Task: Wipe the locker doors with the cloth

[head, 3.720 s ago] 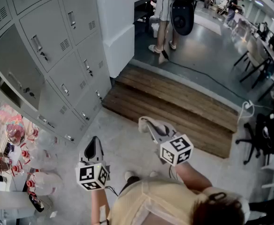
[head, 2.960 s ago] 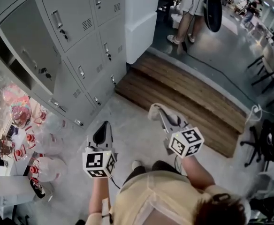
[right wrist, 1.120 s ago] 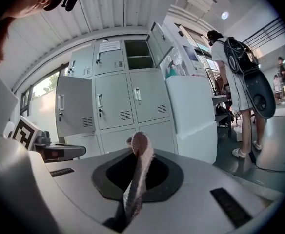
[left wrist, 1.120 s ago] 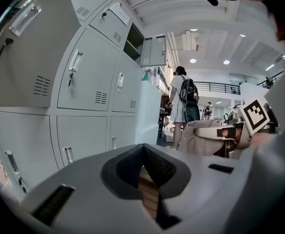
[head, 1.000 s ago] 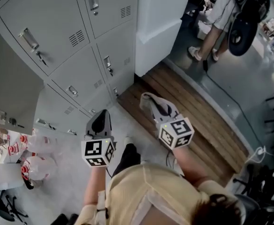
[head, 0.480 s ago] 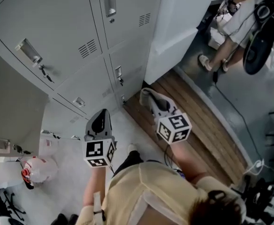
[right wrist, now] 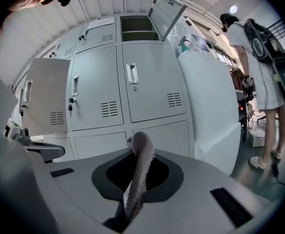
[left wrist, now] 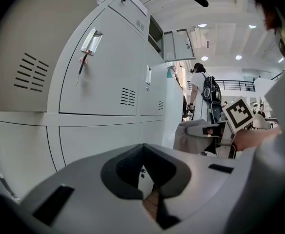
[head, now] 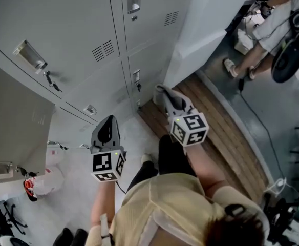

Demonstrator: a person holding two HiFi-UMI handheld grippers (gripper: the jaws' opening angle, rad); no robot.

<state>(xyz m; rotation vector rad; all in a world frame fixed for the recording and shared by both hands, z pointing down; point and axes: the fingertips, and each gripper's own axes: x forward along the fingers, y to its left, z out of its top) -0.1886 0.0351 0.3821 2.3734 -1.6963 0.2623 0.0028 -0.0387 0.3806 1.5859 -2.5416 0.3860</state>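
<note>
Locker doors (head: 78, 24), open door (head: 16, 122) left, bystander (head: 272, 24), cloth (right wrist: 141, 155)

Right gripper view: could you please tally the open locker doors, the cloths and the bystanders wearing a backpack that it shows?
Open doors: 2
Cloth: 1
Bystander: 1
Total: 4

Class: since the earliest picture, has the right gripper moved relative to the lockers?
Yes. The right gripper, shut on the cloth, has come much closer to the lockers, reaching their bottom row.
</note>
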